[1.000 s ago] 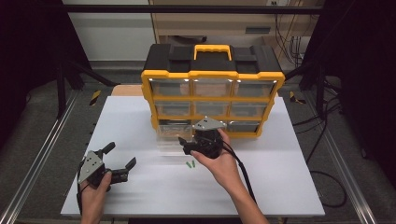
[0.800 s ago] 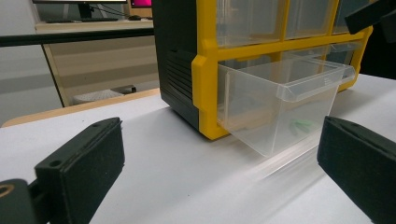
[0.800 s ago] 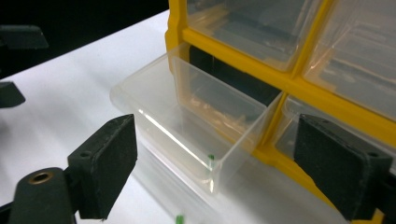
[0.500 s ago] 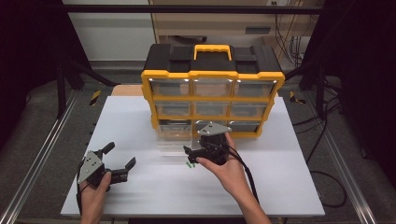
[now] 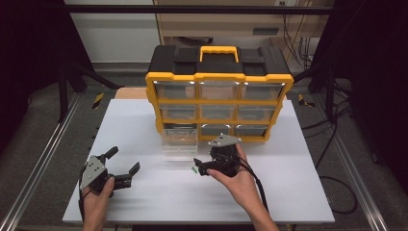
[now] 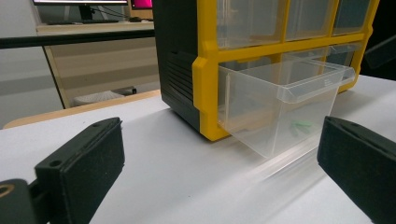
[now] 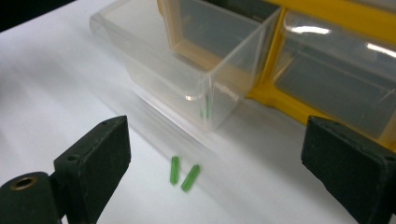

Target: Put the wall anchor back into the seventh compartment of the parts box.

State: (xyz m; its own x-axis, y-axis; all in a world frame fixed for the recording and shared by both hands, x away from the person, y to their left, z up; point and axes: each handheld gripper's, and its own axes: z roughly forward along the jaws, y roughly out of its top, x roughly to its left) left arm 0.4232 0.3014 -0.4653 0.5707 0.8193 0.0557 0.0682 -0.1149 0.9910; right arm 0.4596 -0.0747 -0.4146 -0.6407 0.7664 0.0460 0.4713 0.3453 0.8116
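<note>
two green pegs (image 7: 183, 174) (loose) lie just beside the drawer's (image 7: 187, 65) front edge.

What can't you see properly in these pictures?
- Green sticks: high view, too small to count; the right claw covers part.
- Green piece in the open drawer: left gripper view, blurred through the clear wall, shape unclear.
- Upper drawers of the organizer: high view, glare hides any contents.
- Left claw: left gripper view, the bottom edge cuts off the jaws.

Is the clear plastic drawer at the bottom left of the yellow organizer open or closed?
Open: the clear plastic drawer juts out of the yellow organizer over the white table.
</note>
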